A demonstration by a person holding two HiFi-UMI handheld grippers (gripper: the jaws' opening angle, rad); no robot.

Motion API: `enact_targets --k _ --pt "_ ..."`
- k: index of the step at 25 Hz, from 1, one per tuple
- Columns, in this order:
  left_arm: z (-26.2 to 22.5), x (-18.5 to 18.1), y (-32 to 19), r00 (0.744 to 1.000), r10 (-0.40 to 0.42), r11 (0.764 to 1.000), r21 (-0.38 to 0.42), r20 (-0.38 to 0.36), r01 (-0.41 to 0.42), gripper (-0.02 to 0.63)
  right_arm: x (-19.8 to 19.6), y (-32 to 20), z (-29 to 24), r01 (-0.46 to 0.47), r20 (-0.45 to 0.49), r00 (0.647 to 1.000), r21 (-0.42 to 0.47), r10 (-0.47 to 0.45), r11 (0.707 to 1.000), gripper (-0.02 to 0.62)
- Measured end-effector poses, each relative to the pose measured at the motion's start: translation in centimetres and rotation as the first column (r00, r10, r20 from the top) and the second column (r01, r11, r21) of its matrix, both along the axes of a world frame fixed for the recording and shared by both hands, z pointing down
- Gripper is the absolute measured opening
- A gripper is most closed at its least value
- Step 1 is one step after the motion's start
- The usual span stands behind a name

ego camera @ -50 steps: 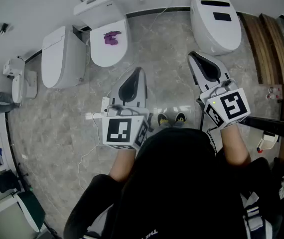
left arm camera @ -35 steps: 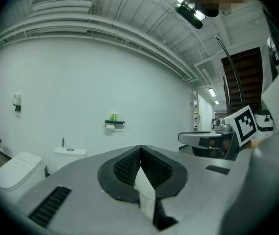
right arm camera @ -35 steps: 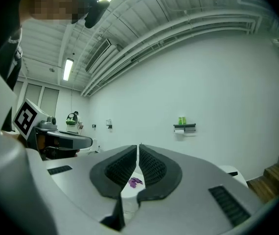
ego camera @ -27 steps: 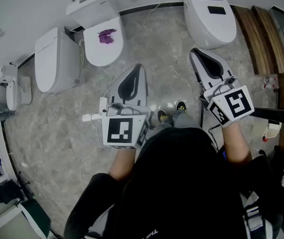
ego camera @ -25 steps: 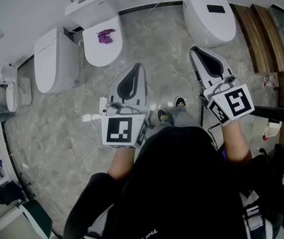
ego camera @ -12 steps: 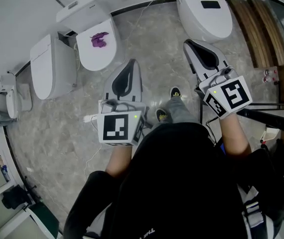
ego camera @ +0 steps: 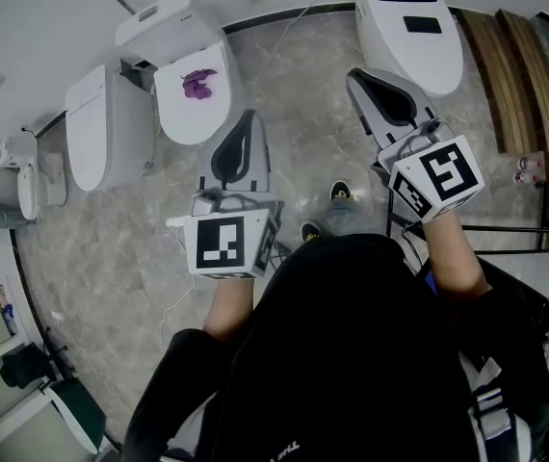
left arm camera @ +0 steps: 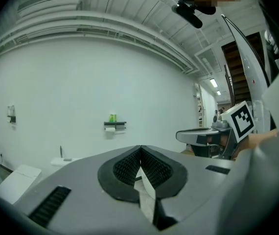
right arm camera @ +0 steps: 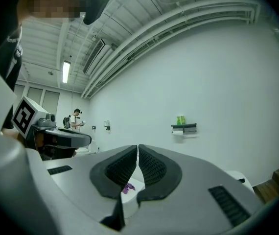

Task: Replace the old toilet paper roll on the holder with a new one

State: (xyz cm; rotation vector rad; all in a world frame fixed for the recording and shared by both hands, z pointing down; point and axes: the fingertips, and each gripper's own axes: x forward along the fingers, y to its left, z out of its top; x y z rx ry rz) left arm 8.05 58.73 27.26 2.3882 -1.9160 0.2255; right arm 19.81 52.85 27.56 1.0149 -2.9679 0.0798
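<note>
**Left tool** [ego camera: 248,116]: jaws pressed together, nothing gripped. Held level over the floor [ego camera: 101,248] and aimed at the white wall.

**Right tool** [ego camera: 352,74]: jaws likewise closed pad to pad, nothing held. Level, and beside the left tool with a gap between them.

**Toilet paper roll** [left arm camera: 110,129]: white, hanging under a dark wall shelf [left arm camera: 115,124], high on the far wall and well apart from both tools. Green bottles [right arm camera: 180,120] stand on top of the shelf.

**Tank toilet** [ego camera: 193,89]: white with its lid down, standing against the wall straight beyond the left tool. A purple item [ego camera: 196,83] lies on the lid; what it is cannot be told.

**Closed toilet** [ego camera: 111,128]: white, just left of the tank toilet.

**Tankless toilet** [ego camera: 409,27]: white with dark panels, against the wall past the right tool.

**Small white fixture** [ego camera: 29,166]: at the far left wall; its kind is unclear.

**Wooden steps** [ego camera: 515,75]: right of the tankless toilet.

**White cable** [ego camera: 173,296]: loose on the grey marbled floor, under the left tool.

**Black rail** [ego camera: 486,227]: runs across at the right, near the right arm.

**Distant person** [right arm camera: 76,119]: standing far off, in the right gripper view.
</note>
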Motion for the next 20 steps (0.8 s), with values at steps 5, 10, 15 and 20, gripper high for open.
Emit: enact_targets --k 5,10,15,20 --pt "0.2 0.5 -3.4 0.999 -0.025 1.000 -0.009 0.022 0.026 0.023 0.9 -4.1 0.7 -0.014 0.002 1.000 -0.017 0.014 1.000 0.028" --pt "-0.1 1.0 -6.4 0.997 -0.054 0.999 0.001 0.049 0.054 0.023 1.6 -7.4 1.8 -0.018 -0.039 0.999 -0.030 0.016 0.999 0.028" --pt "0.0 1.7 -8.2 0.996 -0.061 0.998 -0.006 0.071 0.061 0.023 2.5 -9.7 2.6 0.004 -0.084 0.996 -0.049 -0.008 0.999 0.028" --pt "0.3 1.7 -9.7 0.995 -0.061 0.998 -0.014 0.077 0.062 0.023 3.0 -11.2 2.4 0.008 -0.101 0.995 -0.019 -0.010 1.000 0.028"
